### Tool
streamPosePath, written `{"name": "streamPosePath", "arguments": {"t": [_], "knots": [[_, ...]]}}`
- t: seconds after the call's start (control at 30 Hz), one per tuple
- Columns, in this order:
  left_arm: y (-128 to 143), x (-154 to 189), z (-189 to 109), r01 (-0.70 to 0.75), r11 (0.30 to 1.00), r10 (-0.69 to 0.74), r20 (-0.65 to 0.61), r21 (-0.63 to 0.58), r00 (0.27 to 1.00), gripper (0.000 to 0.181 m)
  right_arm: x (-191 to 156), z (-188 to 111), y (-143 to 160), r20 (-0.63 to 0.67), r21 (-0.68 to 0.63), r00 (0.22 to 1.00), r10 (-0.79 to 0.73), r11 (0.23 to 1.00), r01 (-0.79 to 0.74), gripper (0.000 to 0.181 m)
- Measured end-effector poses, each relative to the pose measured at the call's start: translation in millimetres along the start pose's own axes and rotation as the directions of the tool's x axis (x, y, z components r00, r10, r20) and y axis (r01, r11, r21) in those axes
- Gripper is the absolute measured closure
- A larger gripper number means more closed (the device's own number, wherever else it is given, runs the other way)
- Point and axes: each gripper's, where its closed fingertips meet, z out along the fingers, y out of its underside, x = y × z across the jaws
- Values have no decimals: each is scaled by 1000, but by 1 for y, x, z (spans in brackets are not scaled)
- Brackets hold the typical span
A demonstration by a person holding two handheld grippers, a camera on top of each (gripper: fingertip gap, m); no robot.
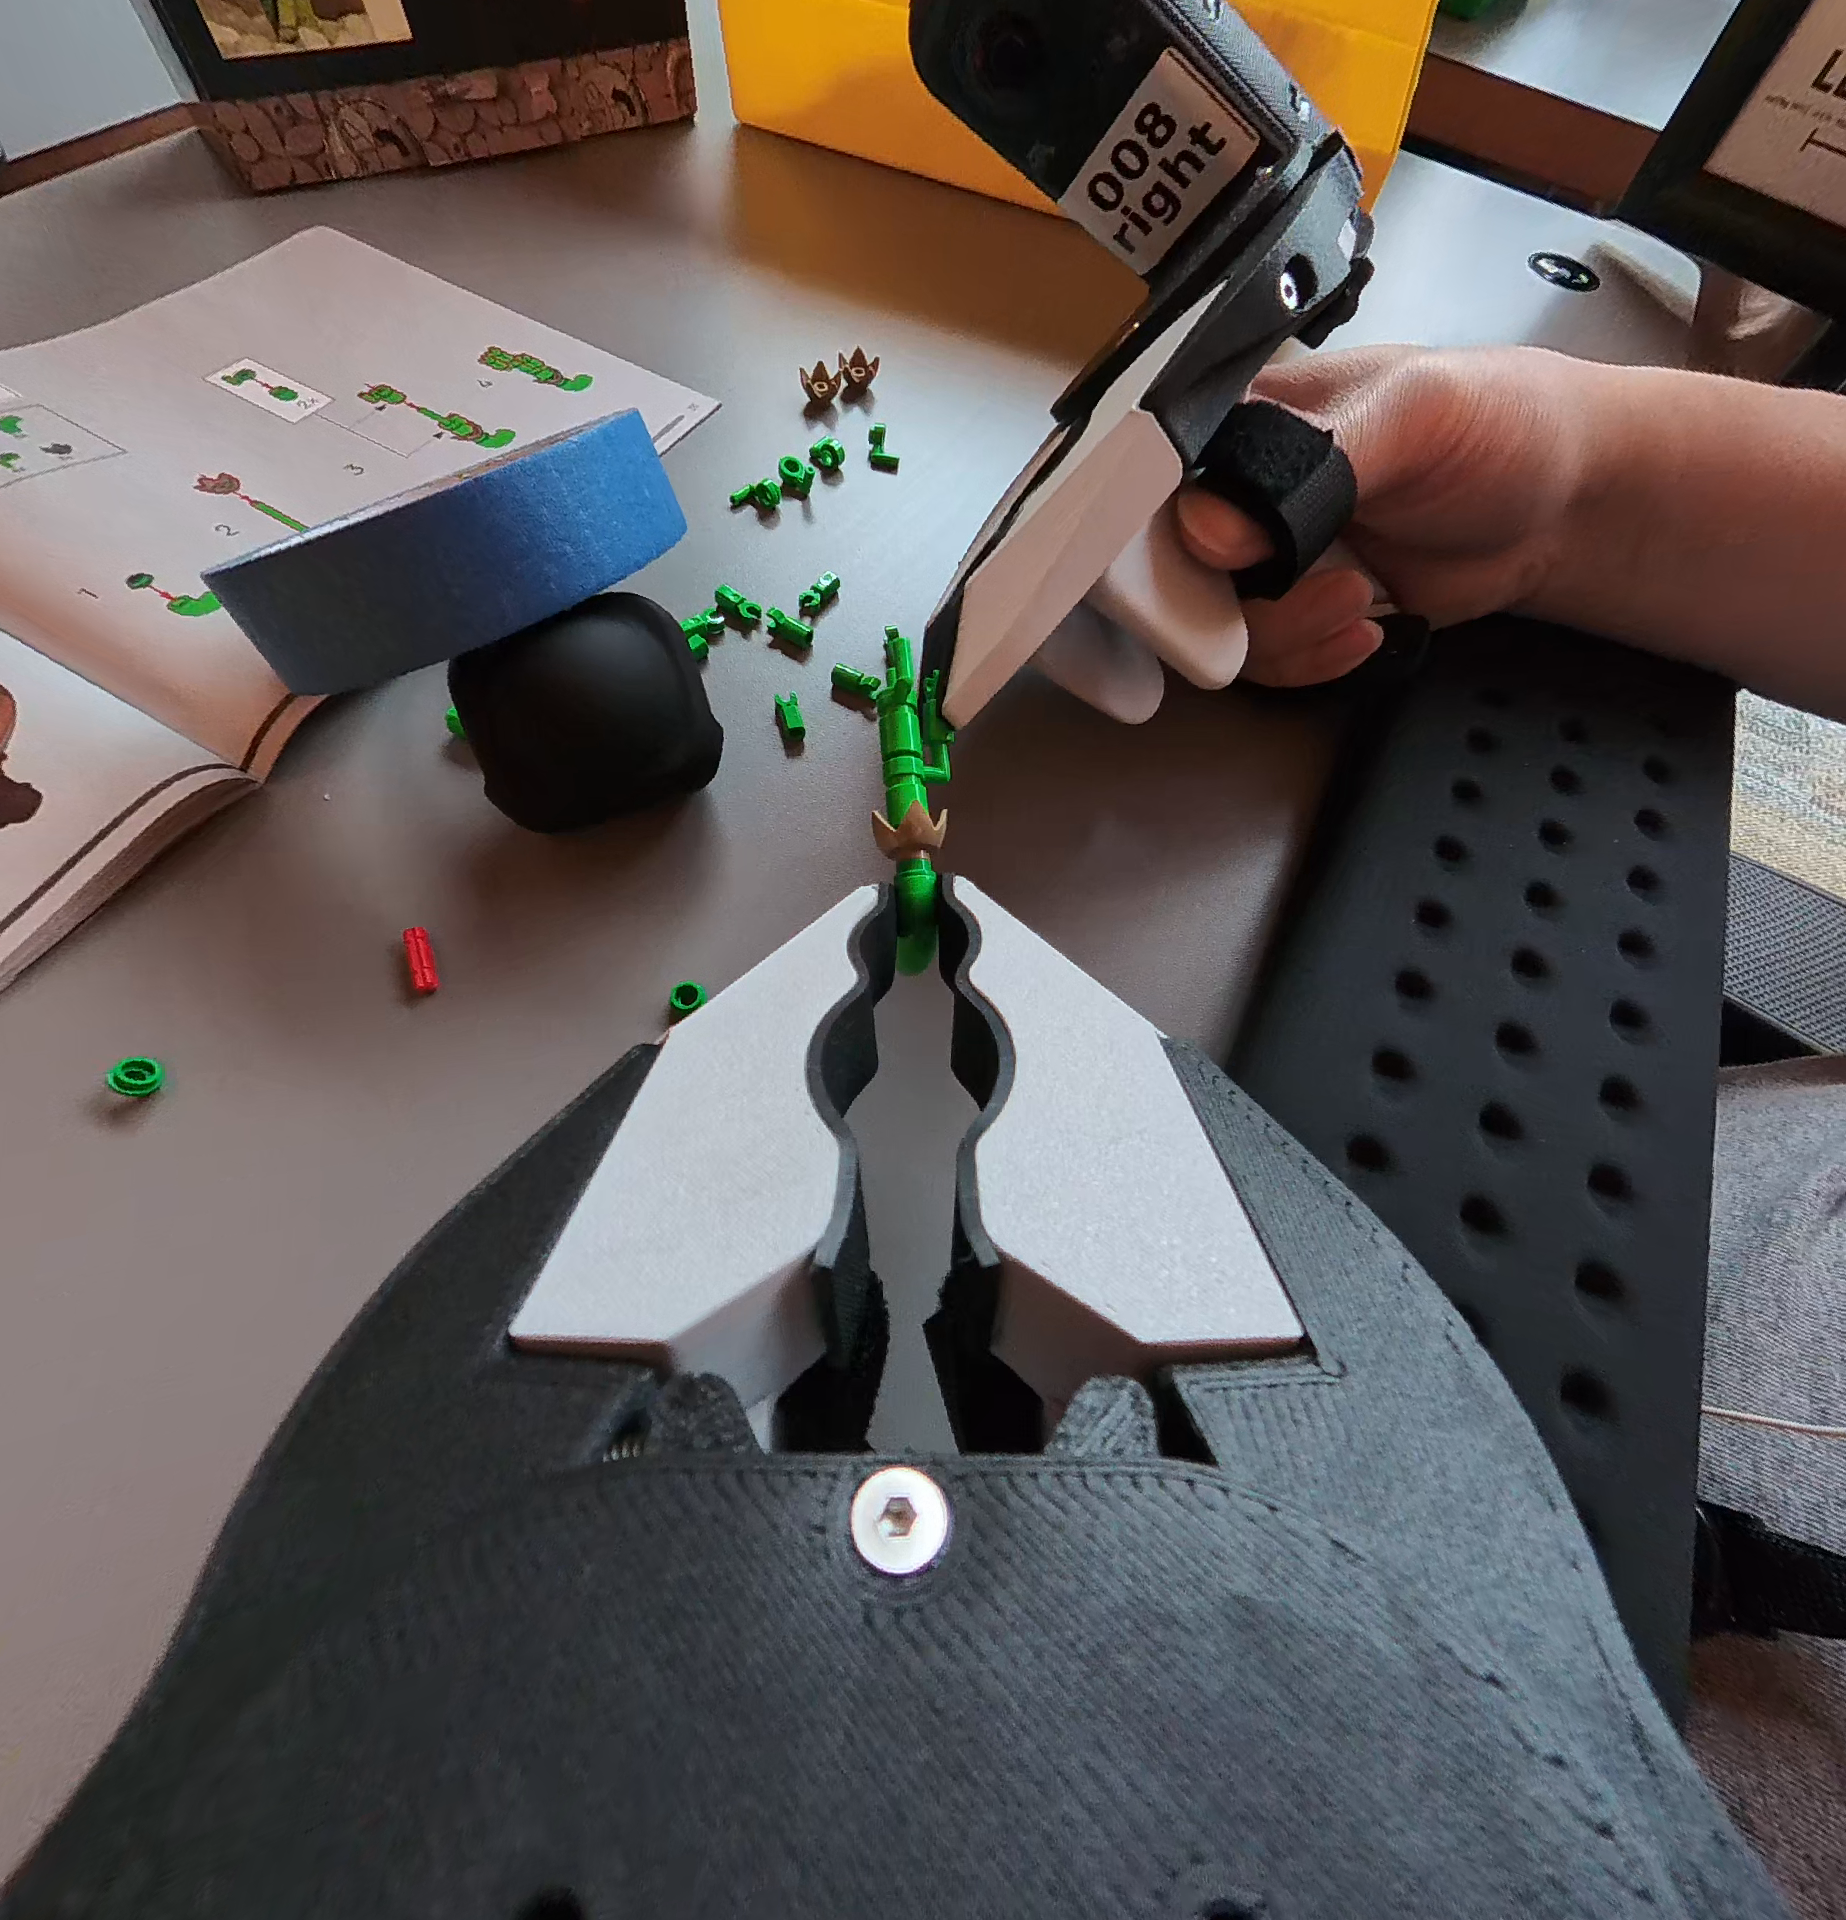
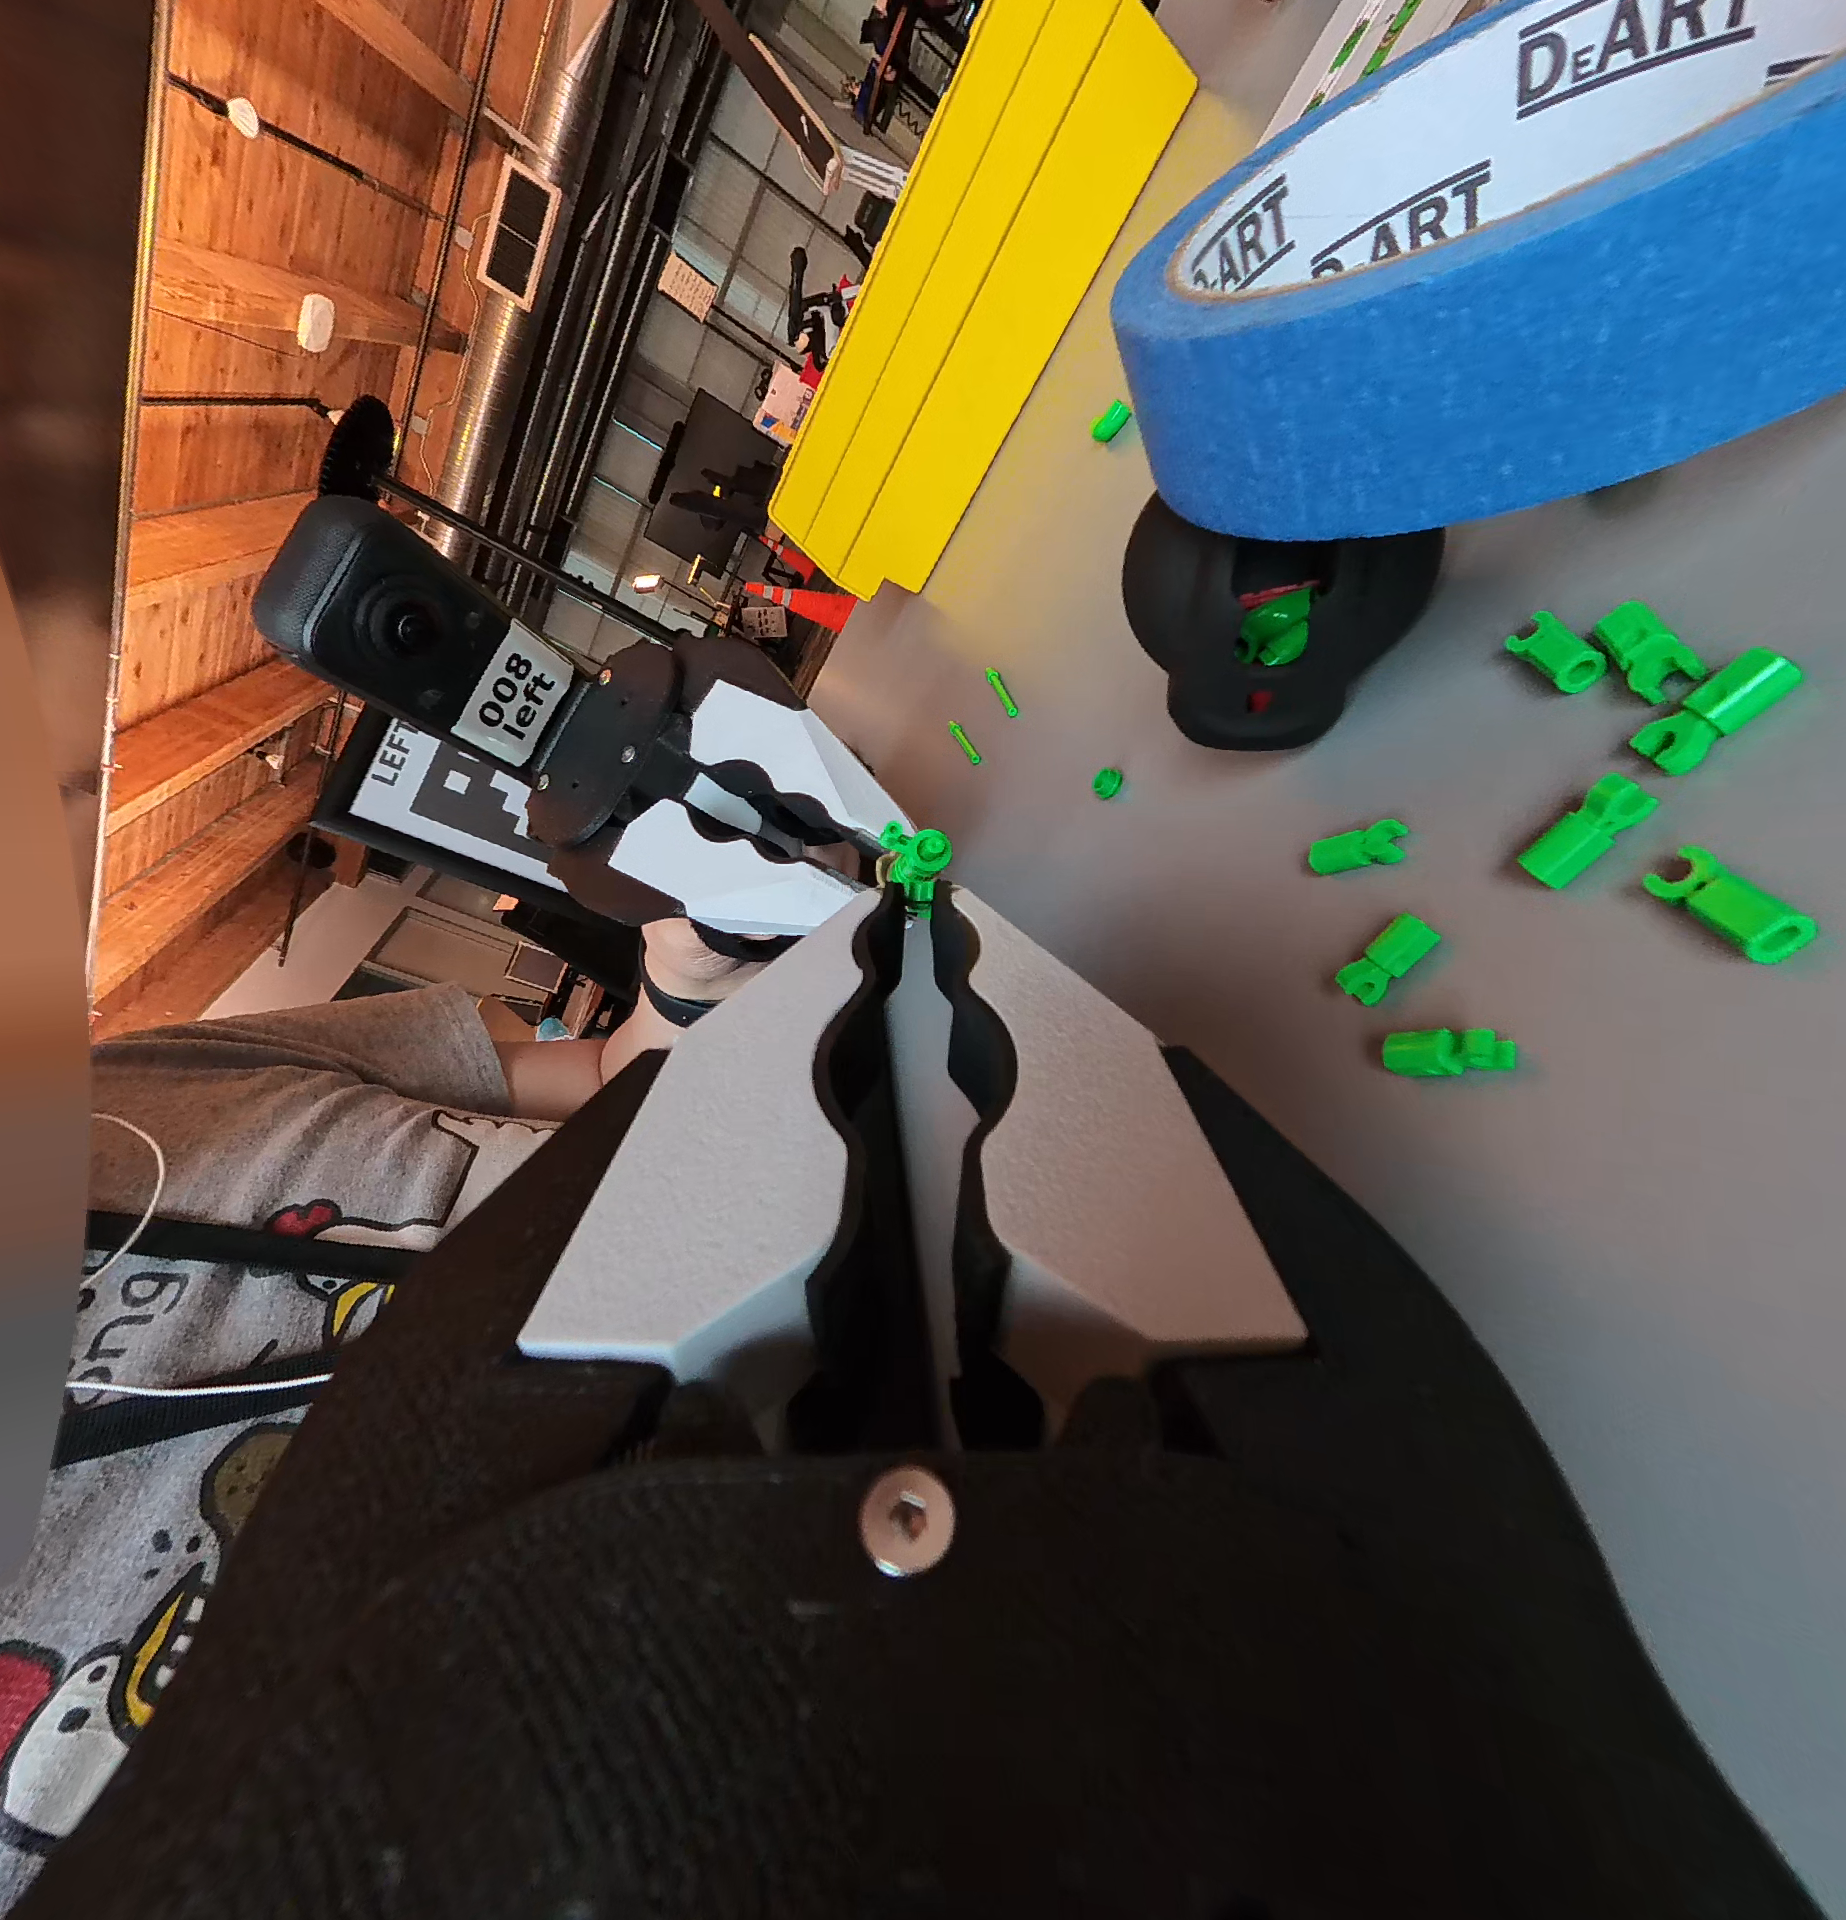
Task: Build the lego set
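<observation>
tabletop (image 1: 223, 1195): grey surface carrying everything; the open instruction booklet (image 1: 119, 499) lies toward its left edge, a yellow box (image 1: 857, 94) at the far edge.
blue tape roll (image 1: 451, 551): rests tilted, one side on the booklet and the other on a black rounded object (image 1: 586, 717) near the middle of the tabletop.
left gripper (image 1: 914, 914): closed on the lower end of the green stem assembly (image 1: 908, 758), holding it out over the near edge of the tabletop, close to the person's lap.
right gripper (image 2: 914, 894): held in the person's hand (image 1: 1418, 520), tips pinched on a small green clip at the stem's upper side; the clip looks pressed against the stem, though whether it is fully seated cannot be told.
stem assembly: a slim green rod of stacked parts with a tan crown-shaped piece (image 1: 908, 831) just above the left grip.
loose green clips (image 2: 1646, 675): scattered mid-tabletop, beyond the stem; two more tan crown pieces (image 1: 841, 376) lie farther back.
red pin (image 1: 420, 958): alone toward the near left.
step in hand (judgement): attaching a side clip to the stem.
doing it well: the left grip should stay firm and still as the anchor, while the right pushes the clip squarely across the rod, not along it, so the stacked joints do not bend or pop apart.
</observation>
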Motion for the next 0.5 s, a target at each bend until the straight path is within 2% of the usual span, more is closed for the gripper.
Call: {"name": "streamPosePath", "arguments": {"t": [0.03,0.5], "knots": [[0,0,0,-1,1000,1,1,-3,1000,176,0,0,0,-2,0,1000,-1,1000,1,178],[1,-1,1,-1,1000,1,6,-9,1000,176,0,1,-1,1,4,1000,4,1000,-4,179]]}}
